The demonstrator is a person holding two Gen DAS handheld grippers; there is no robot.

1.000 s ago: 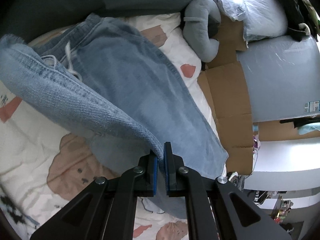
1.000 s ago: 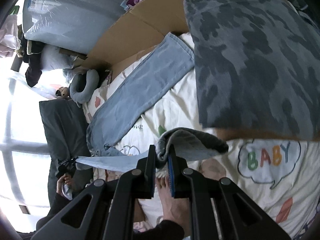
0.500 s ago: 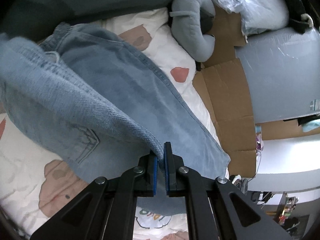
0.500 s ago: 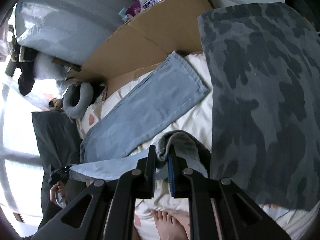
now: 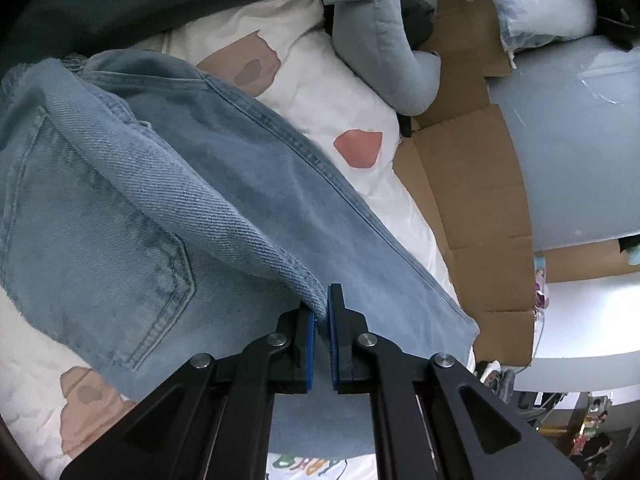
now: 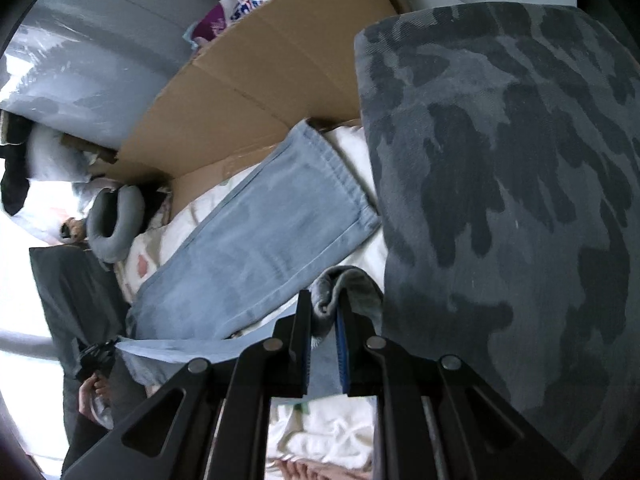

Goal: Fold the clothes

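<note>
Light blue jeans (image 5: 168,184) lie on a white printed bedsheet (image 5: 320,92). My left gripper (image 5: 322,312) is shut on a denim edge, and that part hangs folded over the flat leg below, back pocket showing. In the right wrist view one jeans leg (image 6: 264,240) stretches toward the cardboard. My right gripper (image 6: 323,312) is shut on a bunched hem of the jeans, held just above the sheet. The lifted denim runs as a taut strip (image 6: 176,348) to the left, toward the other gripper.
A grey neck pillow (image 5: 384,40) lies at the bed's far end. Flat cardboard (image 5: 480,200) lines the bed's edge beside a grey wrapped mattress (image 5: 576,152). A dark camouflage cloth (image 6: 512,200) fills the right of the right wrist view. A person's hand (image 6: 90,396) shows at lower left.
Both grippers have carried the lifted denim lower and toward the neck pillow and cardboard. The folded part now covers more of the flat leg. Both grips stay shut.
</note>
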